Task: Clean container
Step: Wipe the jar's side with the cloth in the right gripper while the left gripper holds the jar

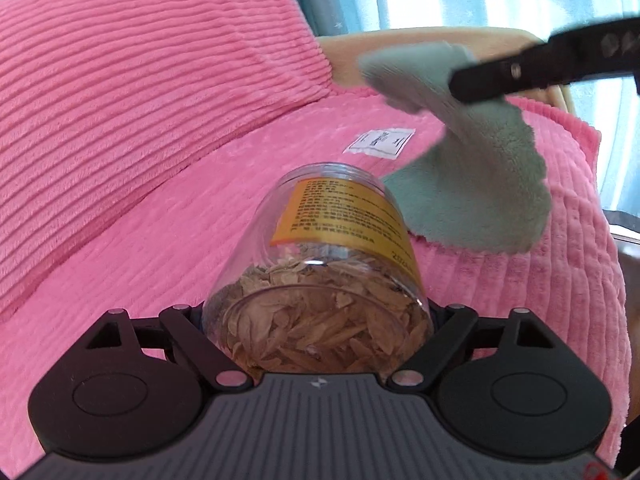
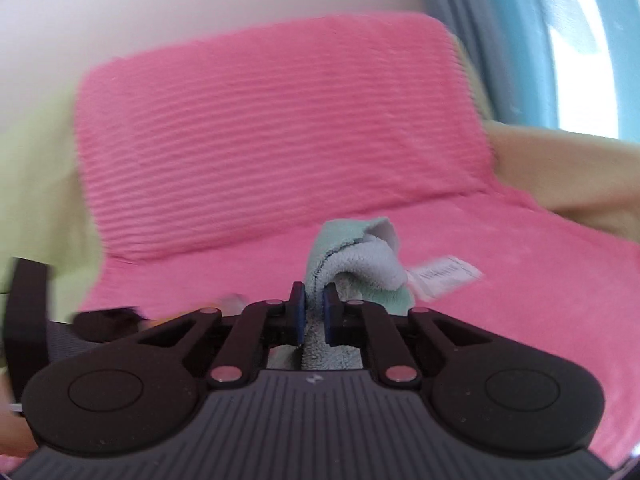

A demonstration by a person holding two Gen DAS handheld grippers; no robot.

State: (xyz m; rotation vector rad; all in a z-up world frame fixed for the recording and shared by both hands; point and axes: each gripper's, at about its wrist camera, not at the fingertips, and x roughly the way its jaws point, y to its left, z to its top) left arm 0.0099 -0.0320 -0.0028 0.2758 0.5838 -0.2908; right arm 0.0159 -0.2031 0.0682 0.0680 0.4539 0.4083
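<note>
Clear plastic container, part full of dried flakes, sits clamped in the left tool. Ahead and to its right, the right tool pinches a green cloth, apart from it. Wiping seems about to begin; next, bring cloth onto the wall.

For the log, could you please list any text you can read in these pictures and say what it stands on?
Yellow label on the clear plastic jar of dried flakes: printed lines too small to read; only digits like "202" show at its edge.
White tag on the pink ribbed cover: print too blurred to read.
Nothing else carries text.
</note>
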